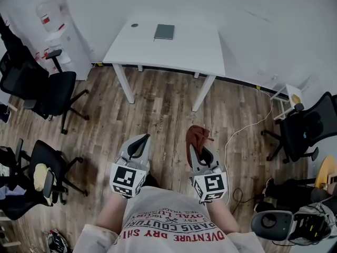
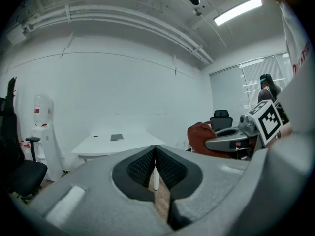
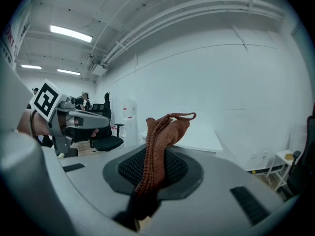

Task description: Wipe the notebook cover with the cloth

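Observation:
A dark notebook lies on the far part of a white table, also small in the left gripper view as the notebook. My right gripper is shut on a rust-brown knitted cloth, which sticks up between its jaws as the cloth. My left gripper is shut with nothing in it; its pads meet. Both grippers hang over the wooden floor, well short of the table. The right gripper and cloth show at the right of the left gripper view.
Black office chairs stand at left and right. A water dispenser is at the back left wall. A white cable runs over the floor. A small white stool is at right.

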